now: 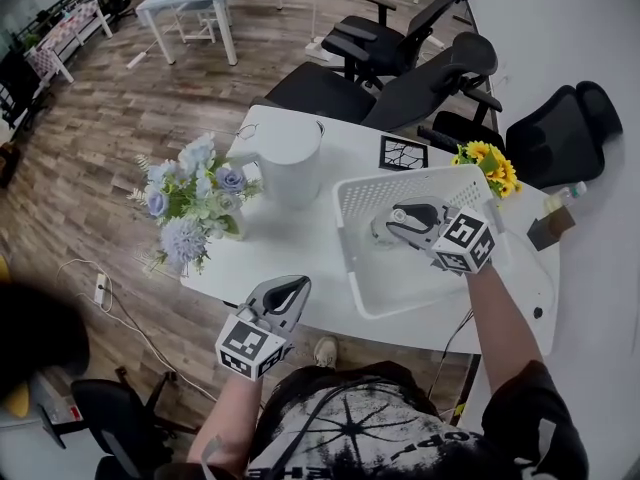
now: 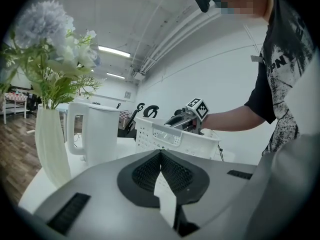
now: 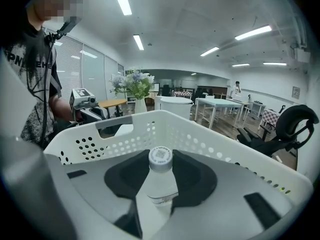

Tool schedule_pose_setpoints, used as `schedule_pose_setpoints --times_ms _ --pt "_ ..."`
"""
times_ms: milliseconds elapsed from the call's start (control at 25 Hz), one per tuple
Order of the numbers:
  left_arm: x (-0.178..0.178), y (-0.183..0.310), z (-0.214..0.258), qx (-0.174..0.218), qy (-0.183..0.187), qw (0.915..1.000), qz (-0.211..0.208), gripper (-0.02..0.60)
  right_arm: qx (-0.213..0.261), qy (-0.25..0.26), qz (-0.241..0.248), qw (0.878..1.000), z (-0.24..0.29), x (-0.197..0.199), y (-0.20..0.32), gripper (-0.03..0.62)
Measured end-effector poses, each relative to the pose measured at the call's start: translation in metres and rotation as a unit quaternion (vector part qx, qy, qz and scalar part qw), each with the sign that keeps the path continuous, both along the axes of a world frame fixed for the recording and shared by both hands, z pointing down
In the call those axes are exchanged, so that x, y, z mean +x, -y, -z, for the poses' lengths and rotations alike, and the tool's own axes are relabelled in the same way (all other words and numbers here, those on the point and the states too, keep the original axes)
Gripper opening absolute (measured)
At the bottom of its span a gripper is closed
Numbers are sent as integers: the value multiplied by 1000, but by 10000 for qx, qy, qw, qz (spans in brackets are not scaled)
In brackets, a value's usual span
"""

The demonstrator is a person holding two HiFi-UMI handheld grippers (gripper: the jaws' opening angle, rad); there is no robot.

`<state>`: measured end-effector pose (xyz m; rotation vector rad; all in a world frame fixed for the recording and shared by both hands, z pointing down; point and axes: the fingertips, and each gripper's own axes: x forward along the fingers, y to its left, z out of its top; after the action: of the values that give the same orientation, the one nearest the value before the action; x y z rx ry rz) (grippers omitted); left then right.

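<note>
My right gripper [image 1: 392, 224] reaches into the white perforated basket [image 1: 400, 182] on the white table. It is shut on a clear plastic bottle [image 3: 159, 181] with a white cap, which stands up between the jaws in the right gripper view [image 3: 161, 156]. The basket wall [image 3: 200, 134] curves round just ahead of the bottle. My left gripper [image 1: 297, 286] hangs at the table's near edge, left of the basket, with its jaws closed tip to tip on nothing [image 2: 160, 154]. It looks across the table at the basket [image 2: 170, 136] and the right gripper [image 2: 187, 118].
A white electric kettle [image 1: 290, 158] stands mid-table, and a white vase of blue and lilac flowers [image 1: 190, 203] sits at the left end. Sunflowers [image 1: 488, 163] and a black marker card [image 1: 403, 153] lie behind the basket. Black office chairs [image 1: 400, 68] crowd the far side.
</note>
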<state>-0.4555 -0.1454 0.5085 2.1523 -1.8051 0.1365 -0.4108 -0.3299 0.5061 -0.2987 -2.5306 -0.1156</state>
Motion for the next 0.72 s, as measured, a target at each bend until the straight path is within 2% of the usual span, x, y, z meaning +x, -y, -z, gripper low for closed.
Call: schedule_pose_setpoints --times_ms 320,720 --pt "0 -1 12 149 23 9999 14 10 -65 122 -105 9998 10 1 1 153" --pt "11 6 36 488 123 9985 -195 10 -174 1056 -424 9934 83 3 -2 153"
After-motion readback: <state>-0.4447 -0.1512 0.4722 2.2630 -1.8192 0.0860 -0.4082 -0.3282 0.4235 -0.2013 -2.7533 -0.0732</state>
